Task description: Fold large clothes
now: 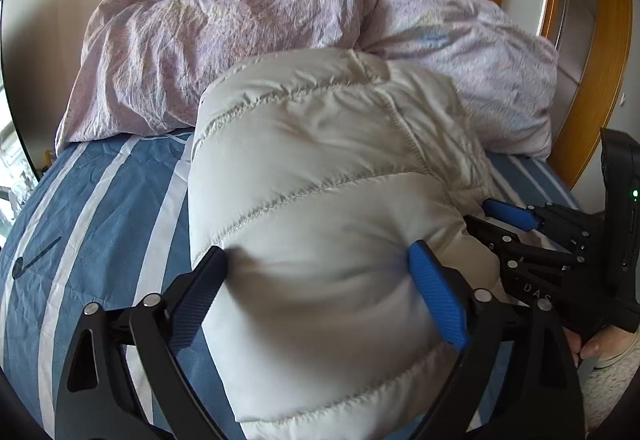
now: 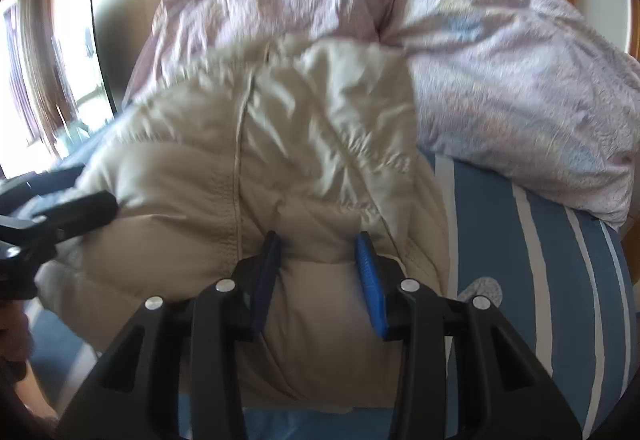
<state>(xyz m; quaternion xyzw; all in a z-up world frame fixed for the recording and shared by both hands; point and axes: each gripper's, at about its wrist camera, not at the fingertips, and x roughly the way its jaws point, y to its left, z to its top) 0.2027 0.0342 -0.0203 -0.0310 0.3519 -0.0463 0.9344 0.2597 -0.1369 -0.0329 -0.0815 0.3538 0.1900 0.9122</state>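
Observation:
A white quilted puffer jacket (image 1: 320,176) lies bunched on a blue-and-white striped bed sheet (image 1: 100,208). My left gripper (image 1: 318,260) has its fingers wide apart, pressed around a thick roll of the jacket. My right gripper (image 2: 318,244) grips a narrower fold of the jacket (image 2: 280,160) between its blue pads. The right gripper also shows at the right edge of the left wrist view (image 1: 520,224), at the jacket's right side. The left gripper's finger shows at the left of the right wrist view (image 2: 72,216).
A crumpled pink-lilac duvet (image 1: 248,40) is heaped behind the jacket against the wall. A wooden headboard (image 1: 592,80) stands at the right. A window (image 2: 44,80) is at the left. Striped sheet (image 2: 540,260) lies bare to the right of the jacket.

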